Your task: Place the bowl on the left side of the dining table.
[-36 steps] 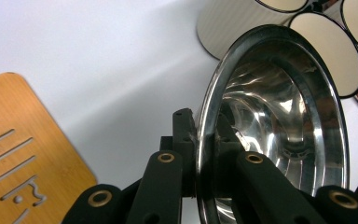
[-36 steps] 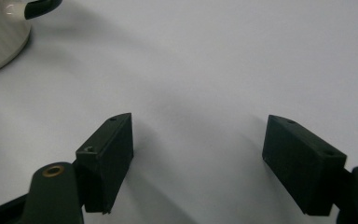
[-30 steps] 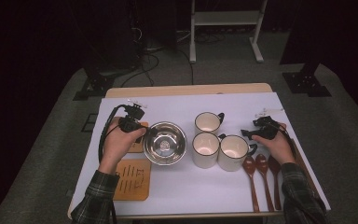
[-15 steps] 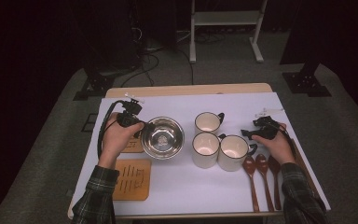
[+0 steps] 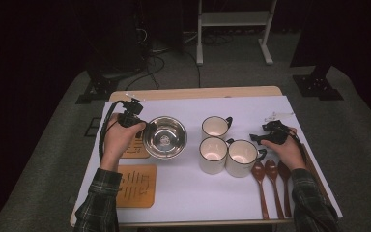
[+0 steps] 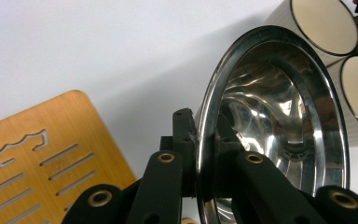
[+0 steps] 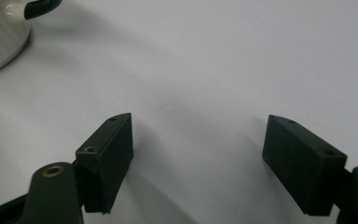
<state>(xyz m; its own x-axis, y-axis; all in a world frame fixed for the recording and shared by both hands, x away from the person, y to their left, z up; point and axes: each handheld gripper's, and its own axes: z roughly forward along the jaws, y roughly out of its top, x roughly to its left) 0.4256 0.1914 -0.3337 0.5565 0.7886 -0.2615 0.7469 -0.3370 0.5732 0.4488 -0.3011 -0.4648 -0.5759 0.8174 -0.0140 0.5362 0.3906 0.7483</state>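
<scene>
A shiny steel bowl (image 5: 165,137) hangs tilted just above the white-covered table (image 5: 188,193), left of the middle. My left gripper (image 5: 145,127) is shut on its left rim. In the left gripper view the two black jaws pinch the bowl's rim, the left gripper (image 6: 199,156) with one pad inside and one outside the steel bowl (image 6: 279,116). My right gripper (image 5: 257,138) rests by the rightmost mug (image 5: 242,157) at the right side of the table. Seen from the right gripper view, the right gripper (image 7: 200,149) is open with bare table cover between its jaws.
Two more cream mugs (image 5: 215,128) (image 5: 212,153) stand close to the bowl's right. Three wooden spoons (image 5: 270,186) lie at the front right. One slotted wooden coaster (image 5: 135,186) lies at the front left, another coaster (image 5: 136,147) partly under the bowl and hand.
The left gripper has carried the bowl a little to the left and toward the far side. The right gripper has stayed where it was.
</scene>
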